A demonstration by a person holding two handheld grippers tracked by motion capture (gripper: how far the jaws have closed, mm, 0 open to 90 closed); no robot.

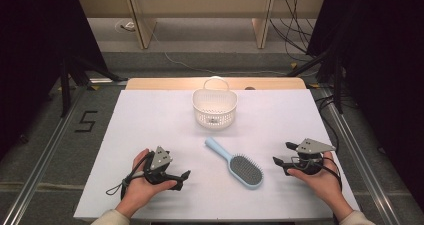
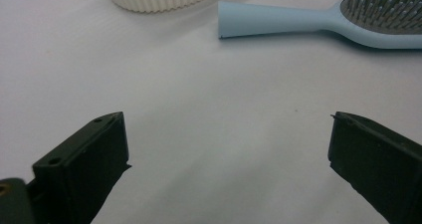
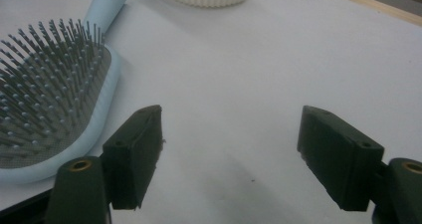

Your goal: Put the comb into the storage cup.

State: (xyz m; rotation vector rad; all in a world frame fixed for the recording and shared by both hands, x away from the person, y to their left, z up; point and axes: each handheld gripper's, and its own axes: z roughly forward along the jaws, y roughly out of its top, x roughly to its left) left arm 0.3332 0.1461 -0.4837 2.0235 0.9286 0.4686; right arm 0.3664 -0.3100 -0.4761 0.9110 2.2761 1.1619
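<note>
A white tabletop (image 1: 150,135) lies on a wooden table (image 1: 150,83), a floor-marked "5" (image 1: 86,121) left.

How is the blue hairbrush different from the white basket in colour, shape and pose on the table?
The hairbrush is light blue, while the basket is white. The hairbrush is long and flat, lying bristles up with its handle toward the basket; the basket is round, ribbed and stands upright with a handle at its far rim. The hairbrush lies nearer the person. Both rest untouched on the white table.
</note>
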